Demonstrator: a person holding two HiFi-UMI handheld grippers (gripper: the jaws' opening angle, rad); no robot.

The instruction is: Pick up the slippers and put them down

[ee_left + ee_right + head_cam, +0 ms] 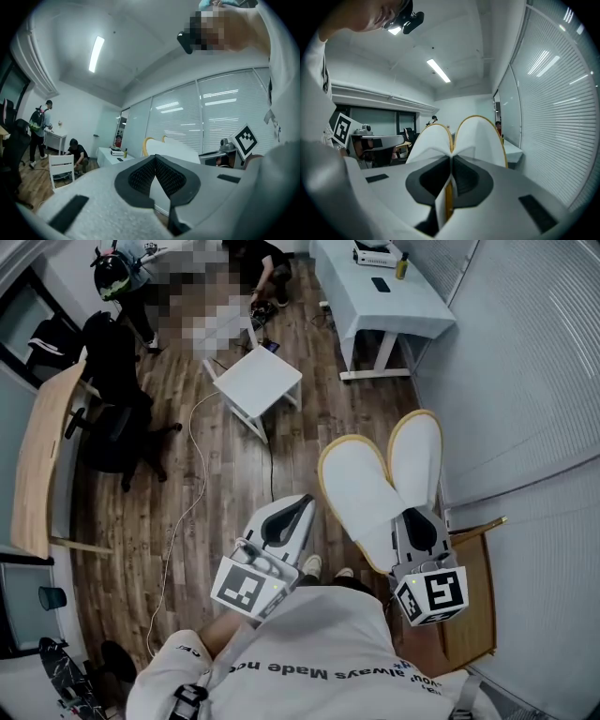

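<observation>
Above the wooden floor (234, 465) and well clear of it, pinched at one end between the closed jaws of the right gripper (451, 160): two white slippers (480, 136), pressed together at the grip, splayed apart at the rounded far ends. Alongside, the left gripper (154, 160), jaws shut on nothing. Risky from here, probably: gripped only by a thin edge, so liable to slide out or twist on a quick swing. If released from this height, likely to tumble and land apart or overturned.
</observation>
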